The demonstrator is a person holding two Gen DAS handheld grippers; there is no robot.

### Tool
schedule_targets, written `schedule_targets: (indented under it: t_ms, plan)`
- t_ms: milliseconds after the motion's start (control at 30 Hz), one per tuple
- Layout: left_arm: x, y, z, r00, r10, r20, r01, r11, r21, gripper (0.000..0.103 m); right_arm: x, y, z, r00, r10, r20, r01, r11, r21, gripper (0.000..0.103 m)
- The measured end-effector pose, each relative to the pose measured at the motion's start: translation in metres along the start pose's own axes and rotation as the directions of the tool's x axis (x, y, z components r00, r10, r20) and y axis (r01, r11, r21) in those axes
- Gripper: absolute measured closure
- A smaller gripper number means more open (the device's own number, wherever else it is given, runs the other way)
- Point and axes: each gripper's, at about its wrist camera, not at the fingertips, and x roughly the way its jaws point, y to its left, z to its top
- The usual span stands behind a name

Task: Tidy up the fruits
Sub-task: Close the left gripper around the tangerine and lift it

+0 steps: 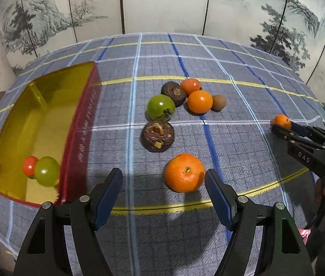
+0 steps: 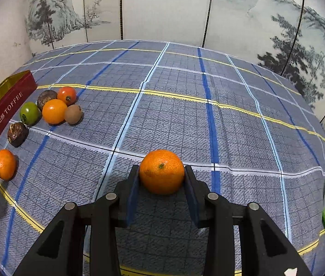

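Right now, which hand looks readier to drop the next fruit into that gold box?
Probably the right: the right gripper already clamps a mandarin. The left gripper is open and empty, though nearer the gold box and beside another orange.

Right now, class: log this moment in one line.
left hand-held gripper: open, empty | right hand-held gripper: shut on mandarin | box: two fruits
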Motion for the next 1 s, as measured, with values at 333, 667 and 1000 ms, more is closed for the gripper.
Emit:
schedule_targets:
  t_ms: [333,667,1000]
  plan:
    - [0.025,-0.007,0.006,0.999,-0.008,-0.034,0.009,1.000,0.003,0.033,0.000,-0.005,-0.001,1.000,0.029,-0.005,-0.029,0.999,0.028,0.068]
    - [0.028,-0.011,0.002,0.998,-0.054,-0.038,0.055,0.998,0.017,0.056,0.001,-0.006,-0.001,1.000,0.027,-0.005,-0.027,0.999,0.026,0.068]
    - [0.023,-0.002,0.000,0.999,-0.039,-0.033,0.038,0.999,-0.006,0.061,0.001,-0.006,-0.001,1.000,0.025,-0.005,-0.025,0.999,0.025,0.068]
